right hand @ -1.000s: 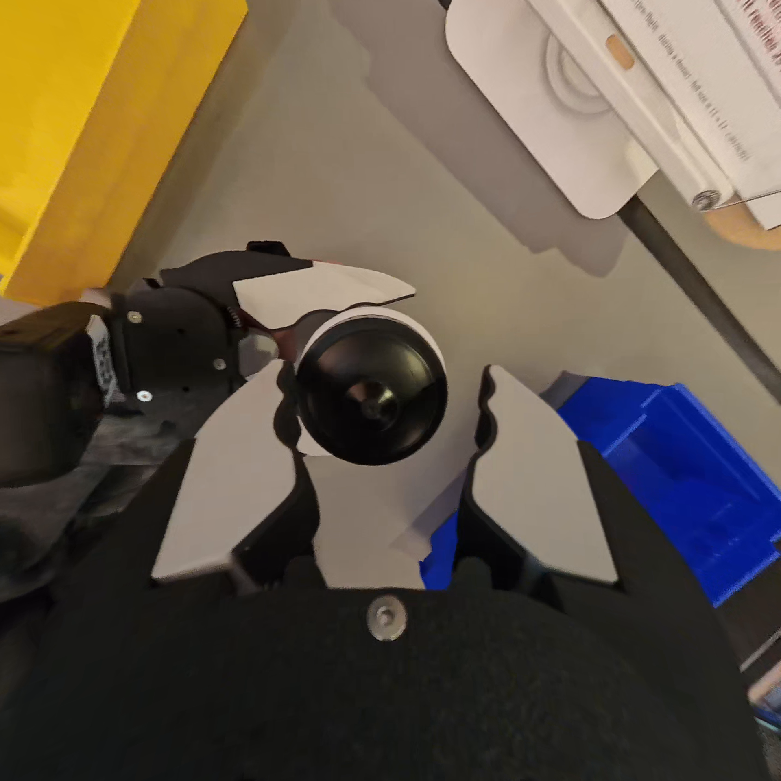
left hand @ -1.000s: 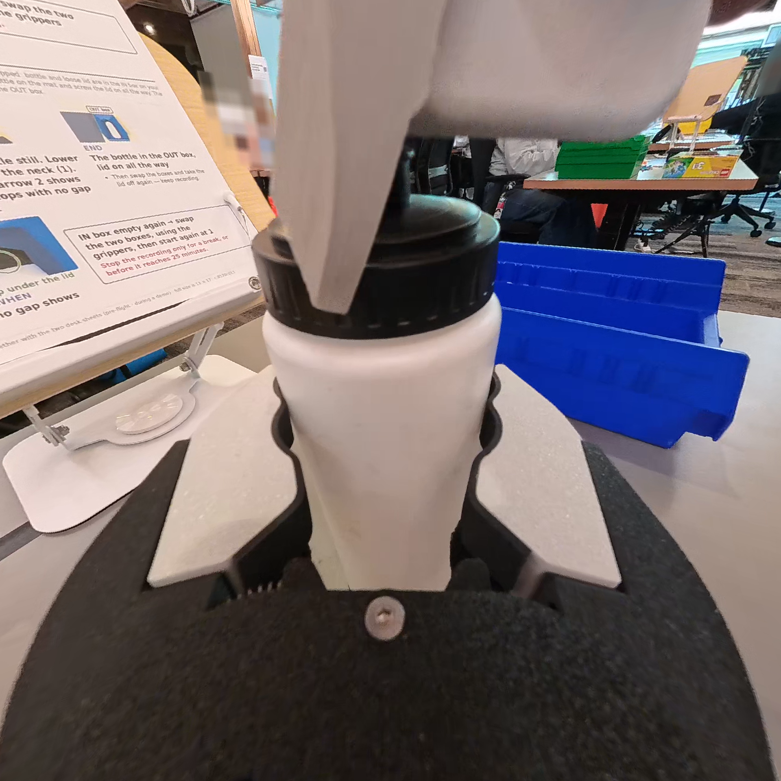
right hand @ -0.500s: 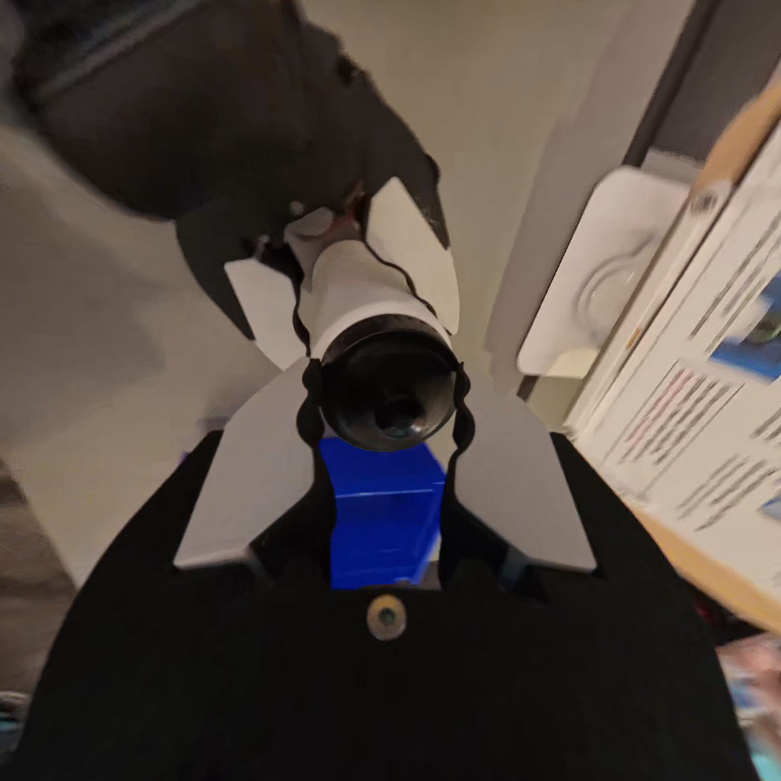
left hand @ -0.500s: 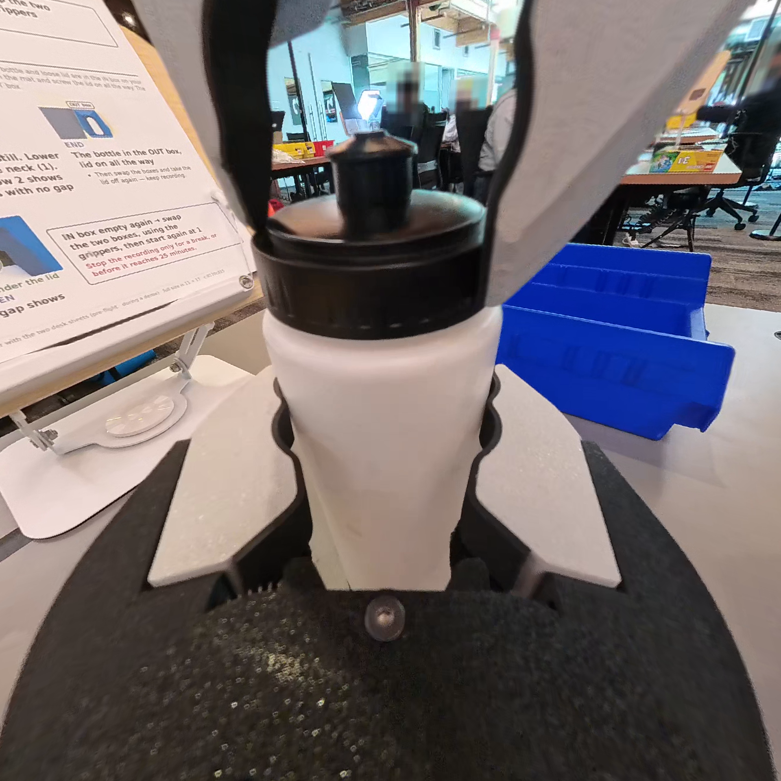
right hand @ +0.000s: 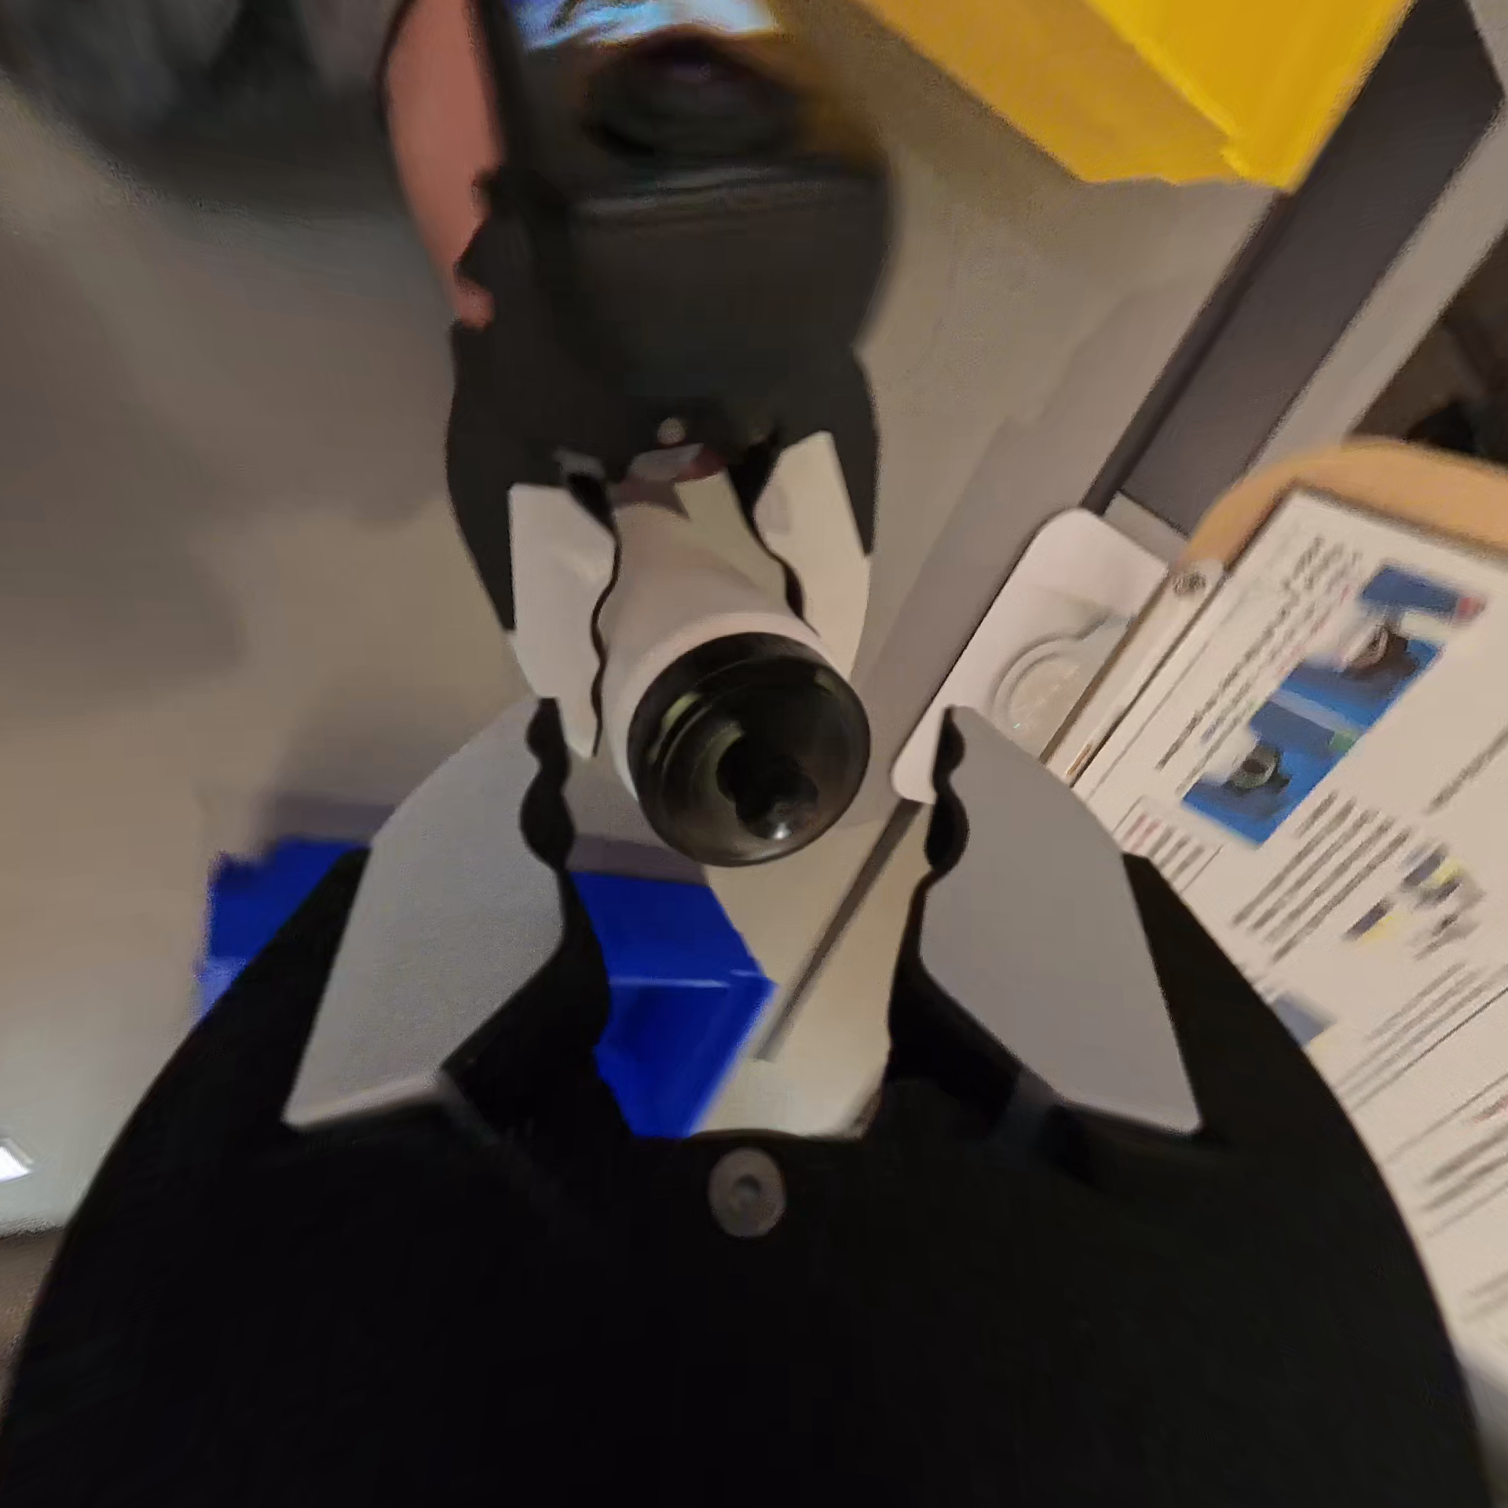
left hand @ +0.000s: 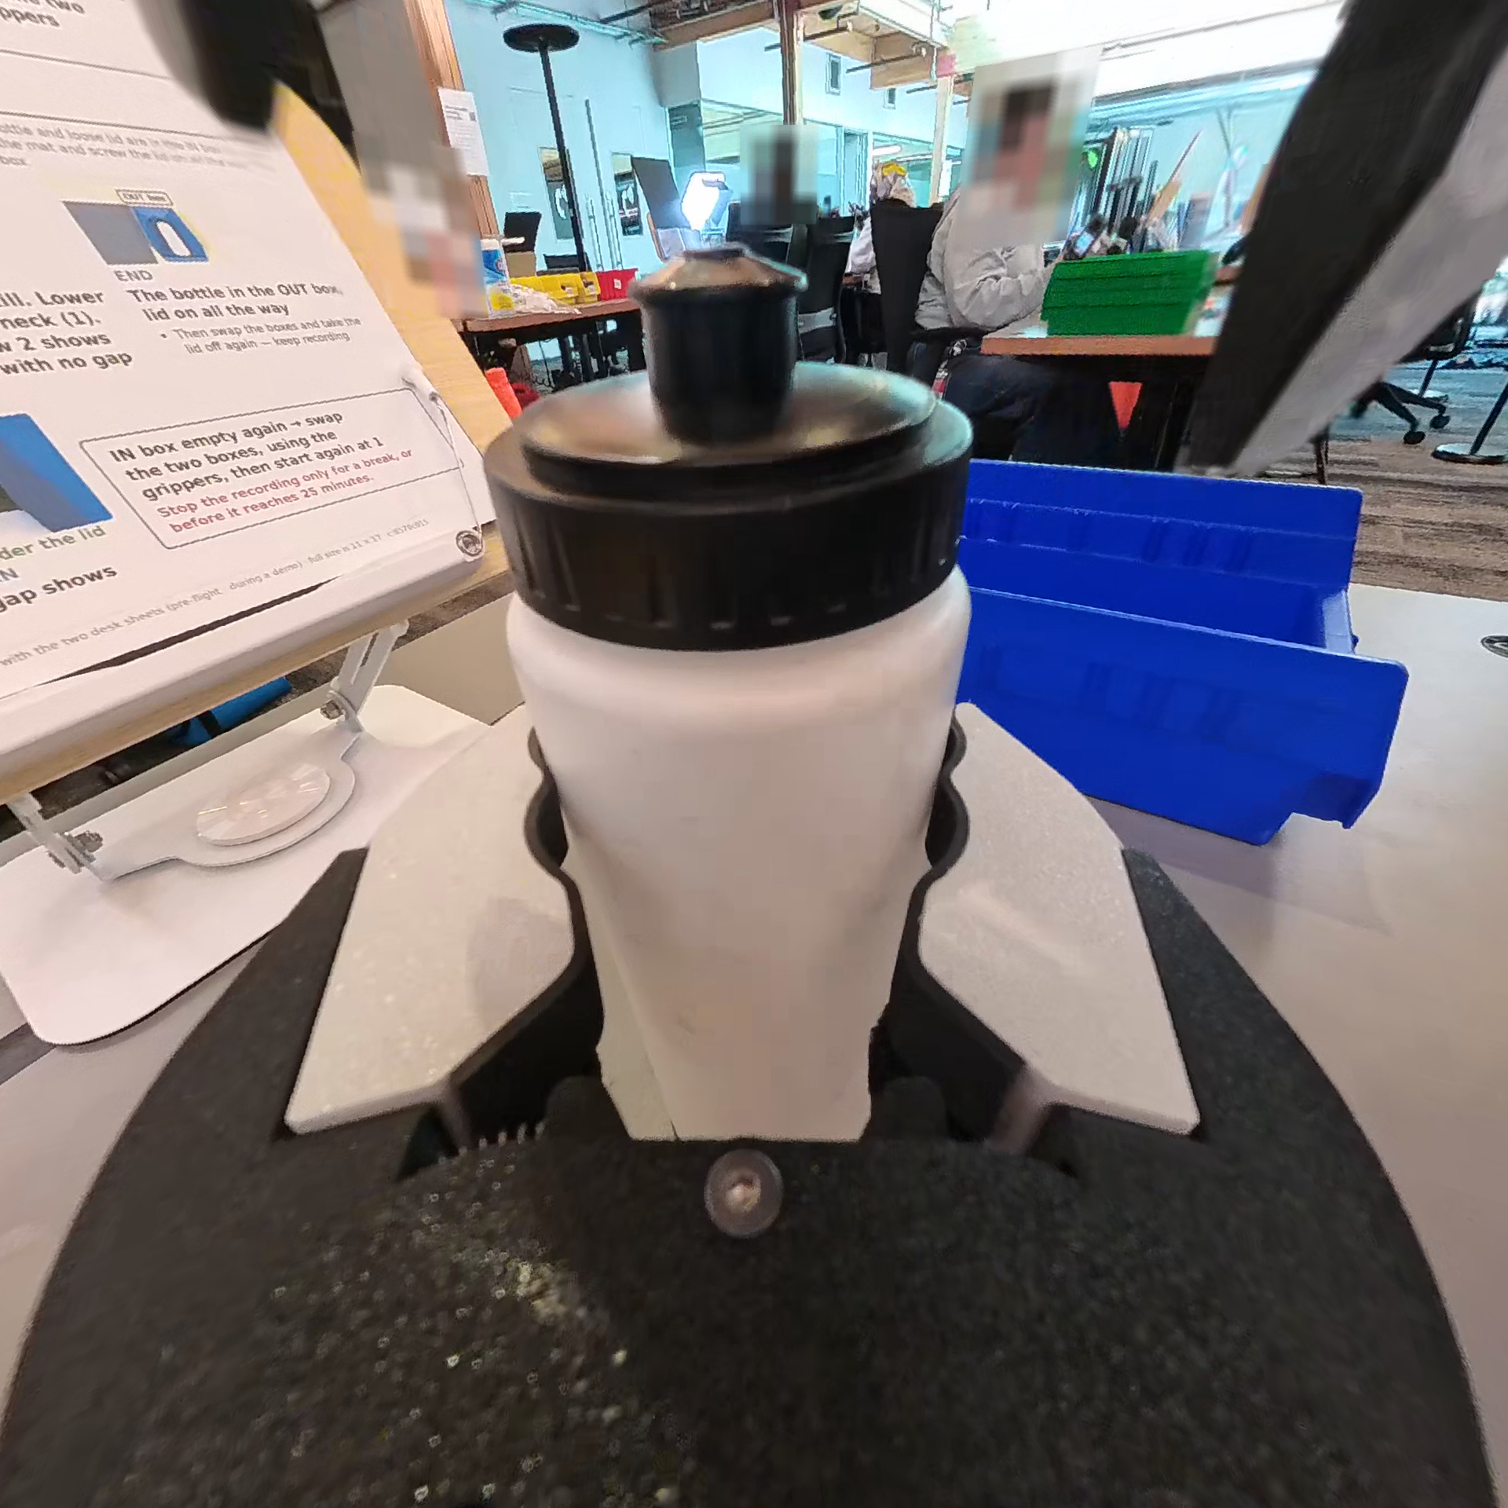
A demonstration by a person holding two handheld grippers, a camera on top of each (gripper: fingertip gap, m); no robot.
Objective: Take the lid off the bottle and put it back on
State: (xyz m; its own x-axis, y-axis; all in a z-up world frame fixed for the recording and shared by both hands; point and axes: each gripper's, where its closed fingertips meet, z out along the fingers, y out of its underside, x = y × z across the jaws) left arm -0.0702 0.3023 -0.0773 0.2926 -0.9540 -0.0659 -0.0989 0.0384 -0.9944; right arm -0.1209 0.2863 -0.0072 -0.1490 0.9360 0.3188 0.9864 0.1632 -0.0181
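A white bottle (left hand: 734, 816) stands upright between the fingers of my left gripper (left hand: 747, 726), which is shut on its body. Its black ribbed lid (left hand: 726, 530) with a pull spout sits on the neck. My right gripper (right hand: 747, 718) is open and points down at the lid (right hand: 747, 751) from above. Its fingertips stand apart on either side and clear of the lid. In the left wrist view its blurred fingers (left hand: 1346, 245) show high at the top corners. The right wrist view shows the bottle body (right hand: 702, 604) in the left gripper's white fingers (right hand: 555, 587).
A blue bin (left hand: 1142, 636) stands right of the bottle and shows in the right wrist view (right hand: 677, 979). An instruction sheet on a white stand (left hand: 204, 367) stands to the left. A yellow bin (right hand: 1142, 73) lies beyond. People sit at tables far behind.
Half a second ago the right gripper's fingers flanked the lid closely. Now they have spread and drawn back, and the gripper has turned. The lid stays on the bottle; the left gripper has not moved.
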